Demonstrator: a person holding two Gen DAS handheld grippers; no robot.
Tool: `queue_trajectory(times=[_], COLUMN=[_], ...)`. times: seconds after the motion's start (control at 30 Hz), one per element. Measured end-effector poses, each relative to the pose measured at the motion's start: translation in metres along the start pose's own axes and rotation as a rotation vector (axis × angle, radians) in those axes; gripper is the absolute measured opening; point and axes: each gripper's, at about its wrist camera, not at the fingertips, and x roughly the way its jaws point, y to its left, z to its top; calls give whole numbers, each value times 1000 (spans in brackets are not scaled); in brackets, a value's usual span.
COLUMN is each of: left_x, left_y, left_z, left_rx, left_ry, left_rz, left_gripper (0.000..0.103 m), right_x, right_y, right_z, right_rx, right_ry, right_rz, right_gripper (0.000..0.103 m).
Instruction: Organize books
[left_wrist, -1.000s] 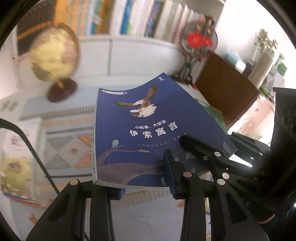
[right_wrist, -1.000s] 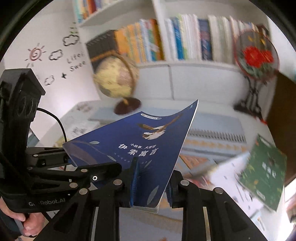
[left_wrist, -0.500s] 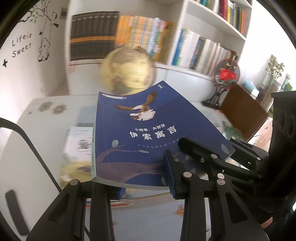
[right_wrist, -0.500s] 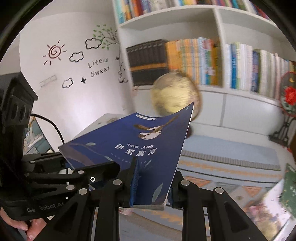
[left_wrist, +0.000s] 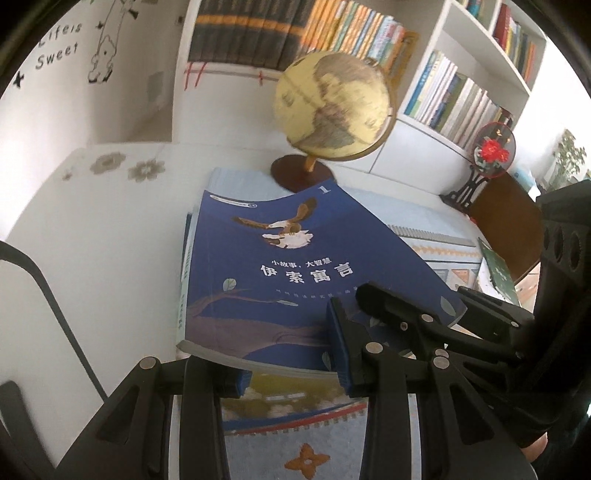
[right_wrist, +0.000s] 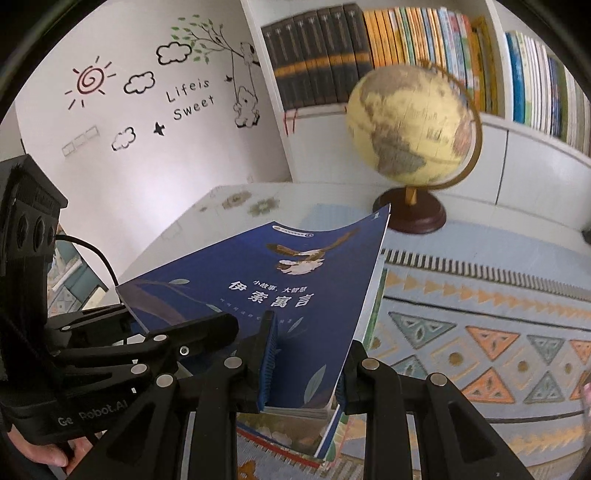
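A dark blue book (left_wrist: 295, 273) with an eagle picture and a white "1" on its cover hangs above the table, held by both grippers at once. My left gripper (left_wrist: 288, 373) is shut on its near edge, one blue pad on top and one below. My right gripper (right_wrist: 303, 369) is shut on the book (right_wrist: 280, 295) at its near right corner, and its black linkage (left_wrist: 424, 317) shows at the right of the left wrist view. Under the held book lie other books (left_wrist: 288, 402), a stack whose covers show only at the edges.
A yellow globe (left_wrist: 332, 110) on a dark wooden base stands just beyond the book. Behind it a white bookcase (right_wrist: 406, 55) is packed with upright books. A patterned mat (right_wrist: 480, 332) covers the table at right. A green book (left_wrist: 498, 269) lies at the far right, beside a red flower fan (left_wrist: 493, 151).
Both grippers carried the blue book leftward across the table and slightly down. The globe, once at the far left, now stands right behind the book, and the wall with drawings has come into view.
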Motion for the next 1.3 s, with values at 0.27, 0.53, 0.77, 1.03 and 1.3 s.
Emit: queue_trajectory(times=[0.27,0.53,0.77,1.03,1.3], left_x=[15,20,8,-30,-71], left_y=[12,25,30,26,-65], left_z=[-19,-27,-45,-57,-73], left_rx=[-36,-97,-101,-117,-33], left_ry=[51,116,130,81,31], left_rz=[8,30,140,273,223], left_gripper=[33,40,56,67,68], right_x=[25,39,39,14,-81], right_y=[-4,-9,-11,-22,-38], right_z=[-16,-23,-31,-58,-79], right_rx=[38,73,64,54,34], right_ry=[73,140,225,293,240], right_rz=[26,67,50,34,-86], right_gripper=[26,27,46,51,54])
